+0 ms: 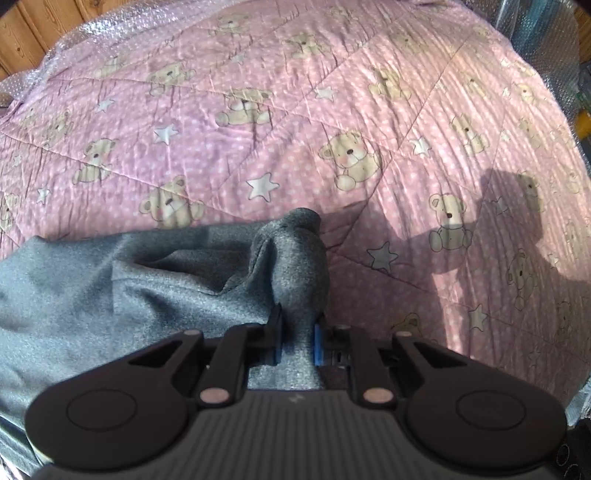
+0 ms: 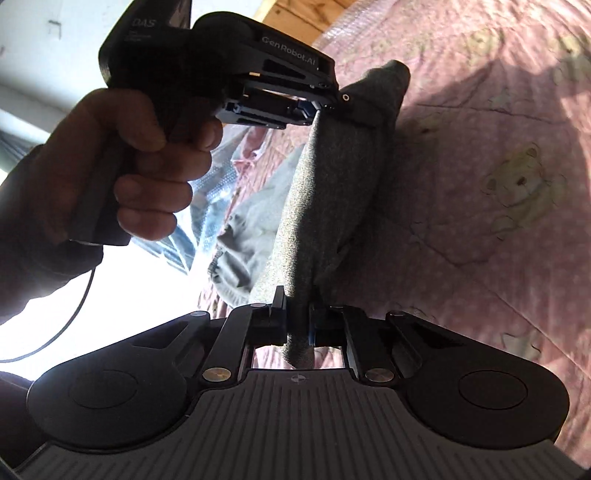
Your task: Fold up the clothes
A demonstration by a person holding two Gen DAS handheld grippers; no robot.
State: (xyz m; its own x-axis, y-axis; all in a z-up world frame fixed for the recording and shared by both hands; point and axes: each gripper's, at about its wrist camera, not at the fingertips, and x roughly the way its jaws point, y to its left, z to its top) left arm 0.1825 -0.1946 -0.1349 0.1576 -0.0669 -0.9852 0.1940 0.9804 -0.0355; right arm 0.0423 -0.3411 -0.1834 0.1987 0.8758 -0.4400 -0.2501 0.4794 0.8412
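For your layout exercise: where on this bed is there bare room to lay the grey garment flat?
Free: the pink bear quilt beyond the grey garment, up to the wooden wall. Crowded: the near-left side, where the garment lies bunched, pinched by both tongs.

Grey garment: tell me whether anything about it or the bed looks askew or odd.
Nothing damaged or spilled. The grey garment is bunched into a rope between the left tongs and right tongs, not flat; its remainder lies rumpled on the pink quilt.
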